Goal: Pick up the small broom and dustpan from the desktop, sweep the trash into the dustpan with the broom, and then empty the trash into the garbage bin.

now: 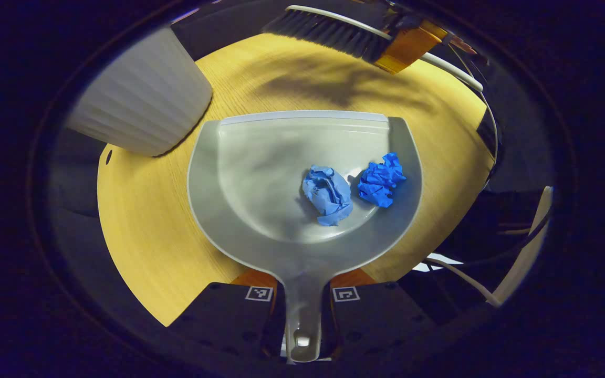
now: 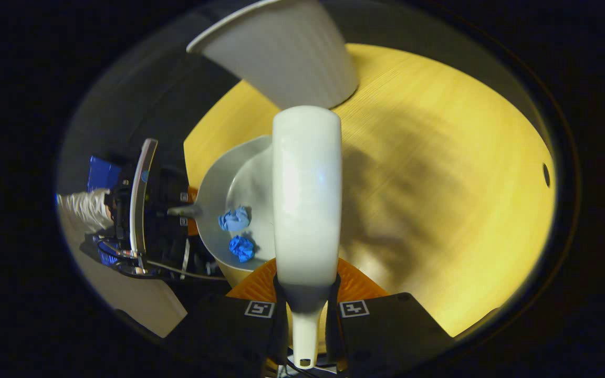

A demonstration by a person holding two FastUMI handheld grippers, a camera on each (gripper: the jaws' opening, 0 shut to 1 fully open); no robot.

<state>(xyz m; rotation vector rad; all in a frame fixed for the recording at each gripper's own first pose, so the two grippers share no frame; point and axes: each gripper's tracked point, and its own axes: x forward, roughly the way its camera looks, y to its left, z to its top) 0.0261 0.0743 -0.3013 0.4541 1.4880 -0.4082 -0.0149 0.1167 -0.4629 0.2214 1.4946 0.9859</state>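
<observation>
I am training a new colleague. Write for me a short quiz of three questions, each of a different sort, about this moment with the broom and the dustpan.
1. True or false: both blue paper balls lie inside the dustpan.
2. Multiple choice: what does the right gripper hold? A) the dustpan handle B) the broom C) the garbage bin
3. Fill in: the left gripper is shut on the dustpan's ____.

Key: 1 true, the lighter and the darker ball both rest in the pan. 2 B, its fingers press on the broom's handle. 3 handle.
</observation>
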